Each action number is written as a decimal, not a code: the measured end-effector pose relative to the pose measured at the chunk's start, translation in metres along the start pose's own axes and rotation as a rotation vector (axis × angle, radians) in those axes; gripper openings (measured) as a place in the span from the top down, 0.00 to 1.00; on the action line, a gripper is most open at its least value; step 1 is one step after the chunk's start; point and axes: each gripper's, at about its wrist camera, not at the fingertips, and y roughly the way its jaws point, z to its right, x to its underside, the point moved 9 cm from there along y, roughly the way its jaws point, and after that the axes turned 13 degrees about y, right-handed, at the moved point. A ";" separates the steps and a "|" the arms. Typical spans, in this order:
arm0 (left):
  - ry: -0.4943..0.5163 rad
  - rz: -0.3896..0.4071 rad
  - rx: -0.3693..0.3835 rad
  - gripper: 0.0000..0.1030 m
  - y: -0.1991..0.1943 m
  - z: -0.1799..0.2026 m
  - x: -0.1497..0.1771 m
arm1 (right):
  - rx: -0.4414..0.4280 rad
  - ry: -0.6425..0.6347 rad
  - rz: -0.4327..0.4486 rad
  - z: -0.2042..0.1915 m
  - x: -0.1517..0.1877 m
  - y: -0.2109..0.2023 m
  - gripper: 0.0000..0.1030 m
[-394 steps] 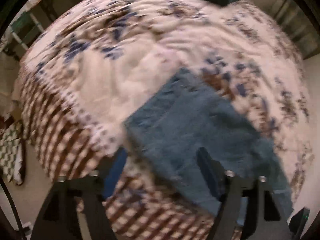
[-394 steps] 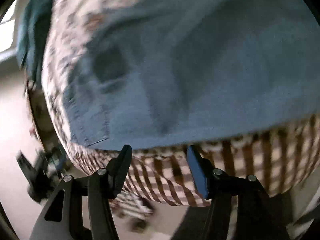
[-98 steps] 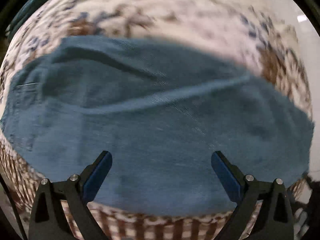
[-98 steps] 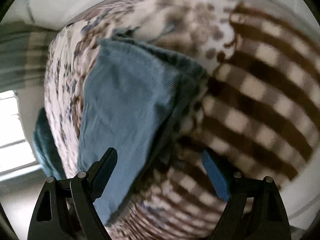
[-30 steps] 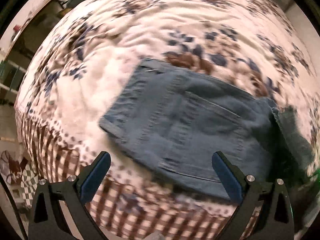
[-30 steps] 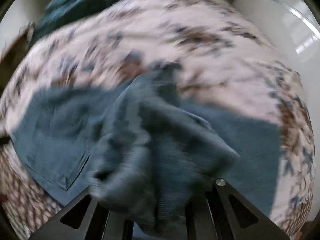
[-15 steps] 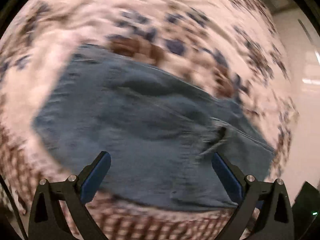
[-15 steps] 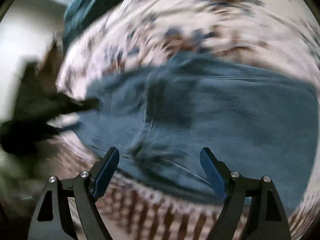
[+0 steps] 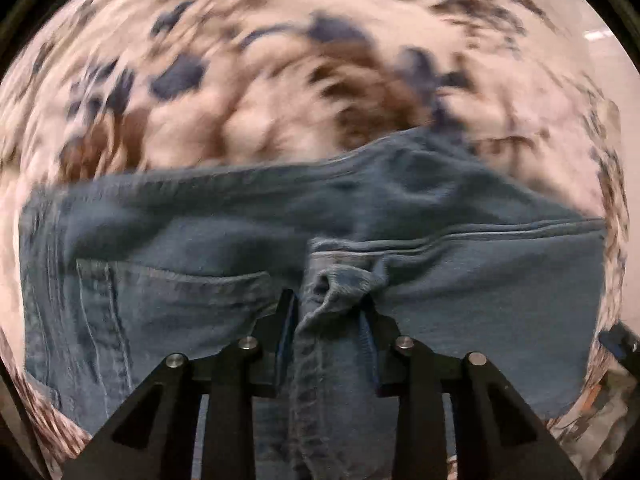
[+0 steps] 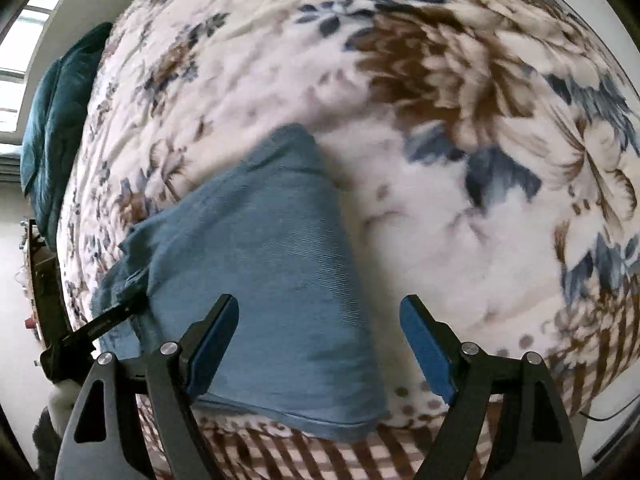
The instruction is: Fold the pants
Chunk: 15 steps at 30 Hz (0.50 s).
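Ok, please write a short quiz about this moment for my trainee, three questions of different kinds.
1. True or false: the left gripper is shut on a bunched fold of the jeans.
2. The right gripper is: A) open above the jeans, B) shut on a hem, C) out of view.
3. Fill in: the jeans lie on a floral ____.

Key: 1 true; 2 A; 3 bedspread.

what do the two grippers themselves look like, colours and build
Both look alike: the left gripper and right gripper have matte black angular finger frames with triangular cutouts, silver round screw heads at the joints, and flat blue pads on the inner faces. No cables, markings or sleeves are visible.
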 end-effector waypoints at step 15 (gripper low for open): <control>0.047 -0.186 -0.047 0.35 -0.017 0.003 0.119 | 0.234 0.000 -0.237 0.059 0.073 0.041 0.18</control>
